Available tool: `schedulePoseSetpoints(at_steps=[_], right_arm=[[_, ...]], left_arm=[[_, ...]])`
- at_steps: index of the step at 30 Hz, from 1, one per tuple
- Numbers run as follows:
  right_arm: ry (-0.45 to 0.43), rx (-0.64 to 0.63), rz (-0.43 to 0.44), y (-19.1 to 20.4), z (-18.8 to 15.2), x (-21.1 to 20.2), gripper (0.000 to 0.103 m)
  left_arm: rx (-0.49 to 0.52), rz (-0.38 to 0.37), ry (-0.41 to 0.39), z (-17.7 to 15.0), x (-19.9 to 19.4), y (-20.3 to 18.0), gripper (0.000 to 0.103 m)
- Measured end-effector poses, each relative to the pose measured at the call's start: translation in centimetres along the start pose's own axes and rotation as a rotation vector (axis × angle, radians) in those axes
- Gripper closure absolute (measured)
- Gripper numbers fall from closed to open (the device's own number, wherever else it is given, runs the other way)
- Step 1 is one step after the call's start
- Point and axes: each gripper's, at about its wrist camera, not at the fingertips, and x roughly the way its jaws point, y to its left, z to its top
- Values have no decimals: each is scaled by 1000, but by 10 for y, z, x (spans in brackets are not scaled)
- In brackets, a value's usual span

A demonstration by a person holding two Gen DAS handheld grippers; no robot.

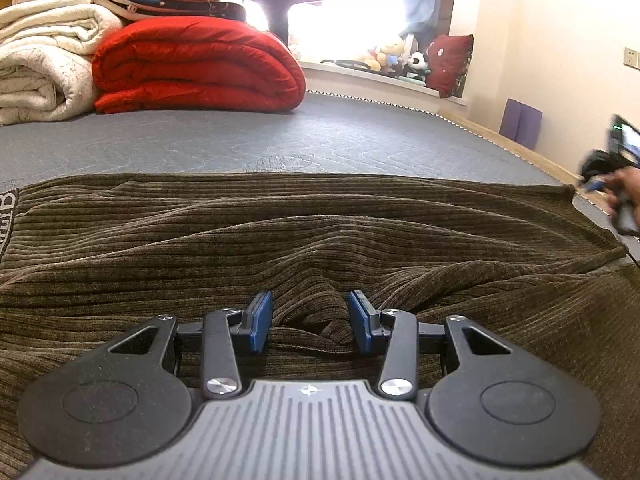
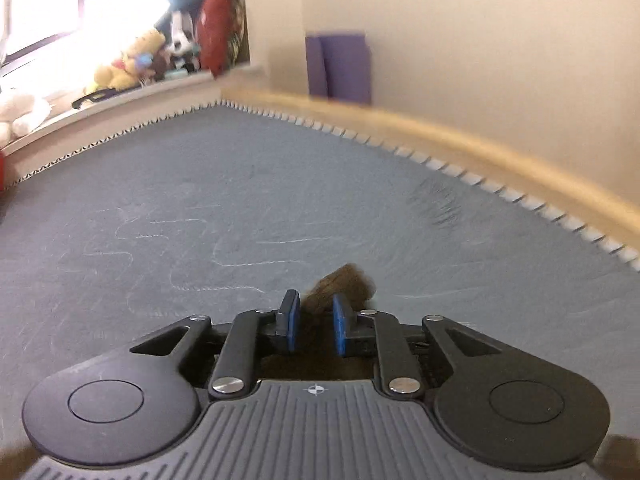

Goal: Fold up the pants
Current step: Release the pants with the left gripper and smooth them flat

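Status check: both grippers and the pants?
Left gripper open over a fabric ridge. Right gripper has a tuft between its pads. Brown corduroy pants spread flat. Mattress ahead unobstructed.

I see dark olive-brown ribbed corduroy pants (image 1: 320,232) under my blue pads (image 1: 260,322). Beyond my fingertips lies the slate-grey mattress (image 1: 320,140) with pale wavy stitching, then a bright red quilt (image 1: 196,66) beside cream blankets (image 1: 44,60); a purple mat (image 2: 340,66) stands further off.

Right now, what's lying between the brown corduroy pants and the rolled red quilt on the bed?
Nothing: only bare grey quilted mattress separates the brown corduroy pants from the rolled red quilt, seen in the left wrist view.
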Motion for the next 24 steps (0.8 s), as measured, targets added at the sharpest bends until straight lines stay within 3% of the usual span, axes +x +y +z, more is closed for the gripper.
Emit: schedulePoseSetpoints(at_steps=[3, 5, 6, 7, 8, 10, 12, 13, 15, 20, 22, 24], right_arm=[[-1, -17, -69, -29, -22, -38, 84], [137, -16, -135, -50, -37, -38, 80], [263, -27, -150, -60, -46, -29, 80], [336, -14, -121, -73, -55, -30, 81], [291, -1, -101, -81, -54, -44, 78], [280, 16, -171, -89, -50, -69, 75], [287, 101, -108, -97, -46, -92, 76], [270, 110, -94, -95, -43, -105, 76], [209, 70, -58, -81, -36, -140, 75], [82, 13, 150, -39, -30, -234, 75], [39, -20, 253, -14, -35, -281, 75], [9, -57, 347, 8, -44, -324, 71]], left_arm=[[-2, -3, 7, 2, 0, 0, 55], [3, -2, 19, 4, 1, 0, 55], [6, -1, 27, 6, 1, -1, 53], [17, 0, 39, 8, 1, -3, 52], [34, 6, 61, 11, 2, -6, 50], [81, 18, 135, 17, -1, -14, 45], [165, 0, 223, 16, -11, -21, 33], [239, -4, 257, 9, -23, -25, 33], [294, -8, 260, -6, -48, -21, 33], [263, -79, 379, -21, -95, 9, 33], [275, -121, 470, -18, -106, 20, 34], [330, -118, 468, -10, -123, 31, 46]])
